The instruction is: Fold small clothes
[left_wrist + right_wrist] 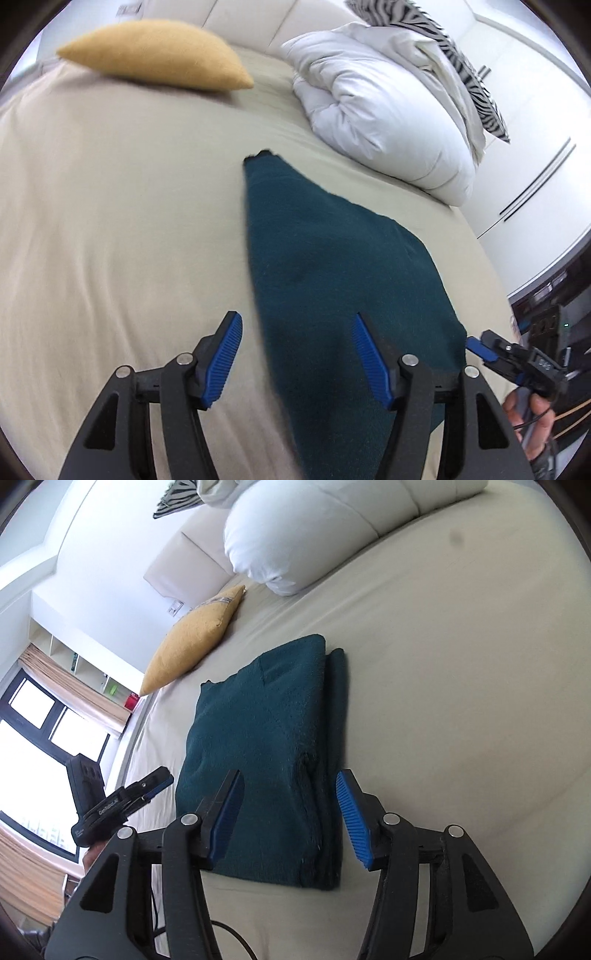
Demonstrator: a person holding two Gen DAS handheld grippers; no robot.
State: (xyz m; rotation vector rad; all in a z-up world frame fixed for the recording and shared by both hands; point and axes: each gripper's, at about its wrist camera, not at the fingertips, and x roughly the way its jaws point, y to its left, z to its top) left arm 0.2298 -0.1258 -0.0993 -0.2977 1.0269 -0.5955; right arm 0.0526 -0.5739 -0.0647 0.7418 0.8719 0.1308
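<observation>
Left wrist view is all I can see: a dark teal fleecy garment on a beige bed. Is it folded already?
Observer: Yes. In the right wrist view the dark teal fleecy garment lies as a neat rectangle with stacked layers along its right edge.
Operator: Is the other gripper holding it?
Observer: No. The right gripper is open, its blue ribbed fingers either side of the near end.
Operator: Anything beyond the bed?
Observer: A bright black-framed window behind the mustard-yellow cushion.
</observation>
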